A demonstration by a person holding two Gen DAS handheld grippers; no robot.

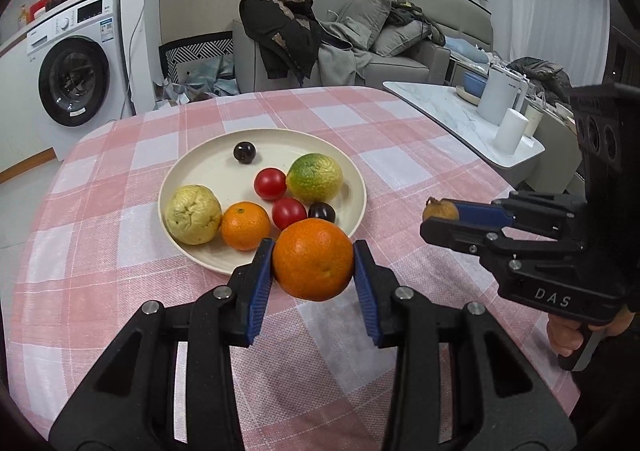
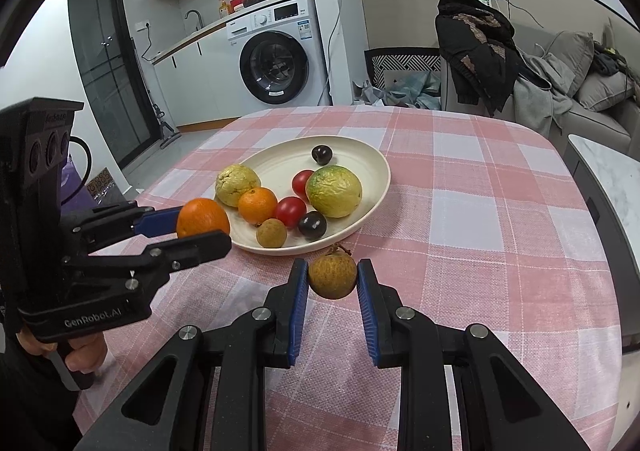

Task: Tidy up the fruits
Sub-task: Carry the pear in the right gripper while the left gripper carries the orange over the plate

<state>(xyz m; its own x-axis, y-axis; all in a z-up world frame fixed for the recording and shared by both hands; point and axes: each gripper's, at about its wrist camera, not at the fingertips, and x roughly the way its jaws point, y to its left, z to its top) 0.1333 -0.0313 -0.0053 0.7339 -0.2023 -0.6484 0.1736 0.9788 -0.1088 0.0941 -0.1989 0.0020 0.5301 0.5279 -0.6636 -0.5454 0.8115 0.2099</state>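
Note:
A cream plate (image 1: 200,167) (image 2: 360,155) on the pink checked tablecloth holds a yellow guava (image 1: 193,214), a green-yellow citrus (image 1: 315,178), a small orange (image 1: 245,225), two red tomatoes (image 1: 271,183), two dark plums (image 1: 244,153) and, in the right wrist view, a brown longan (image 2: 272,233). My left gripper (image 1: 313,269) (image 2: 204,229) is shut on a big orange (image 1: 313,259) (image 2: 203,218) at the plate's near rim. My right gripper (image 2: 333,279) (image 1: 440,217) is shut on a brown longan (image 2: 332,277) (image 1: 439,209), to the right of the plate.
The table (image 1: 400,179) is covered by the checked cloth. A white marble side table (image 1: 448,111) with a white kettle (image 1: 498,93) and cup stands to the right. A sofa with clothes (image 1: 288,31) and a washing machine (image 1: 74,67) are behind.

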